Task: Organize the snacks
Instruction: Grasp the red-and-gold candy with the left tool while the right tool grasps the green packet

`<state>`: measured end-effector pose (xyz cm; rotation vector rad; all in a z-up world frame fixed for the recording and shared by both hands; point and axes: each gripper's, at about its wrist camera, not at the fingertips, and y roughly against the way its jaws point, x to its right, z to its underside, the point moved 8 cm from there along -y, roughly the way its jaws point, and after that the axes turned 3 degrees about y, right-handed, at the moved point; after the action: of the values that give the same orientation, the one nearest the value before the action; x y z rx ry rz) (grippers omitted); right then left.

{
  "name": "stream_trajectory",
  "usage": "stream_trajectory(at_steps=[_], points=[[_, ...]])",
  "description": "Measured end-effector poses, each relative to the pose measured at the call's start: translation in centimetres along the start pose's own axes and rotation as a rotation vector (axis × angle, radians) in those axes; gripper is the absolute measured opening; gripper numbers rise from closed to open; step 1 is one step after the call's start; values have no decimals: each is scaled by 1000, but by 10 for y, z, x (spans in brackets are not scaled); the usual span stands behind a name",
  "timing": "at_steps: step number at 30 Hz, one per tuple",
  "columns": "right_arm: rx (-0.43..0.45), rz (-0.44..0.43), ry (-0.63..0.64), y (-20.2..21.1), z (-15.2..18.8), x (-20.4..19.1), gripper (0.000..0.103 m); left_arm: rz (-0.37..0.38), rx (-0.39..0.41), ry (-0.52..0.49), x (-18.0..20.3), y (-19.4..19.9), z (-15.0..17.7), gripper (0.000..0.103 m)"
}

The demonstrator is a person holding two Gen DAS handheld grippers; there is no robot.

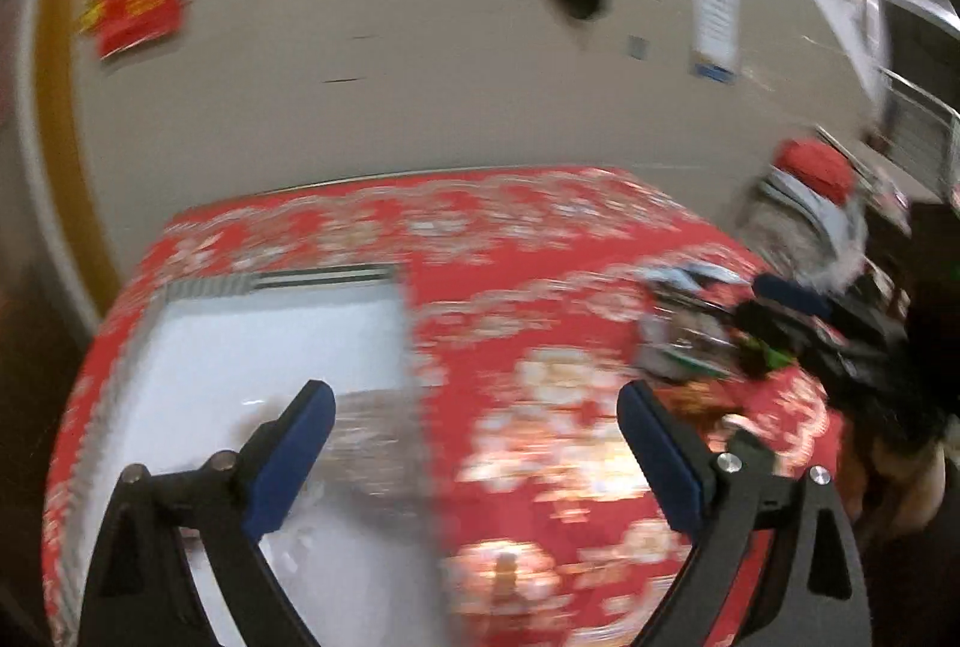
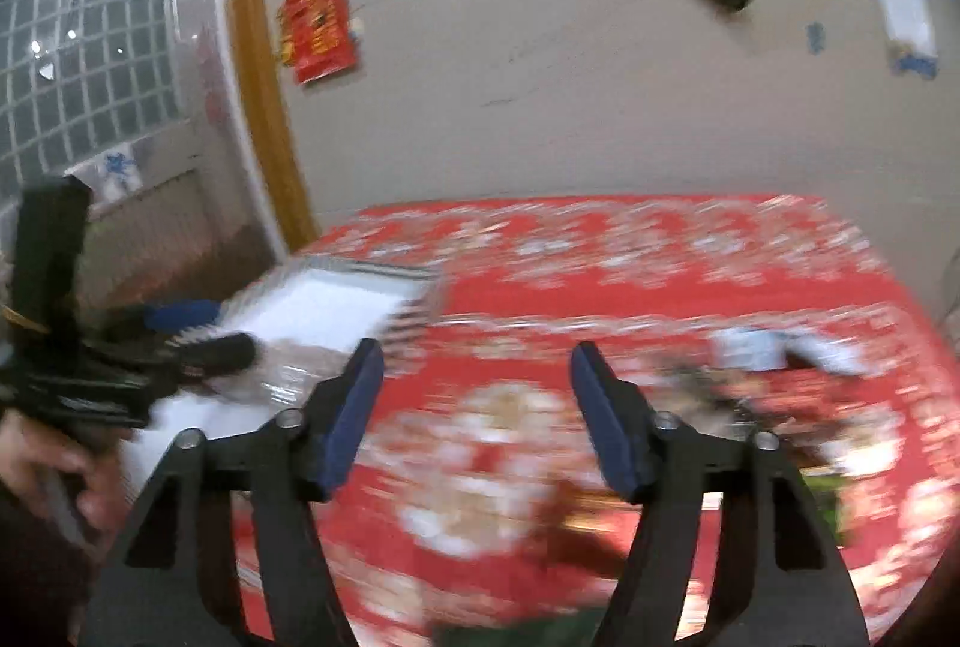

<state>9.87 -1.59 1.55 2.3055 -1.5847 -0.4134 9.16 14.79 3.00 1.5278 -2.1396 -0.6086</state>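
Observation:
Both views are blurred by motion. My left gripper (image 1: 477, 407) is open wide, with nothing between its blue pads, above the right edge of a white tray (image 1: 270, 335) on the red patterned tablecloth (image 1: 510, 239). A clear wrapped packet (image 1: 366, 425) lies in the tray just ahead of the left finger. Several loose snack packets (image 1: 684, 341) lie on the cloth to the right. My right gripper (image 2: 477, 383) is open and empty over the middle of the cloth, between the tray (image 2: 336, 299) on its left and snack packets (image 2: 762, 353) on its right.
The table stands against a beige wall with a red poster (image 2: 318, 11). The left gripper (image 2: 180, 347) and a hand (image 2: 54, 467) show at the left of the right wrist view. Clothing lies piled (image 1: 810, 203) beyond the table's right end.

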Motion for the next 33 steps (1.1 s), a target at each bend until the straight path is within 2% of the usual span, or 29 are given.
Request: stream_trajectory(at_steps=[3, 7, 11, 16, 19, 21, 23, 25, 27, 28, 30, 33], points=[[-10, 91, -10, 25, 9, 52, 66, 33, -56, -91, 47, -22, 7, 98], [-95, 164, -162, 38, 33, 114, 71, 102, -174, -169, 100, -63, 22, 98], [-203, 142, -352, 28, 55, 142, 71, 104, -215, -244, 129, -88, 28, 98], [-257, 144, -305, 15, 63, 133, 71, 134, -241, -225, 141, -105, 31, 98], [-294, 172, -255, 5, 69, 128, 70, 123, -234, -232, 143, -111, 32, 98], [-318, 158, -251, -2, 71, 125, 70, 128, -242, -232, 144, -113, 34, 97], [-320, 154, -253, -6, 70, 125, 70, 137, -254, -218, 141, -117, 33, 89], [-336, 162, -253, -12, 71, 126, 69, 147, -269, -198, 138, -119, 34, 87], [-370, 151, -271, -19, 75, 127, 55, 158, -269, -184, 136, -119, 33, 86], [-362, 153, -271, -20, 73, 128, 54, 161, -267, -180, 136, -118, 33, 85], [-366, 148, -266, -23, 74, 126, 45, 144, -253, -169, 133, -117, 30, 74], [-354, 148, -253, -22, 74, 124, 43, 171, -262, -137, 128, -113, 30, 68]])
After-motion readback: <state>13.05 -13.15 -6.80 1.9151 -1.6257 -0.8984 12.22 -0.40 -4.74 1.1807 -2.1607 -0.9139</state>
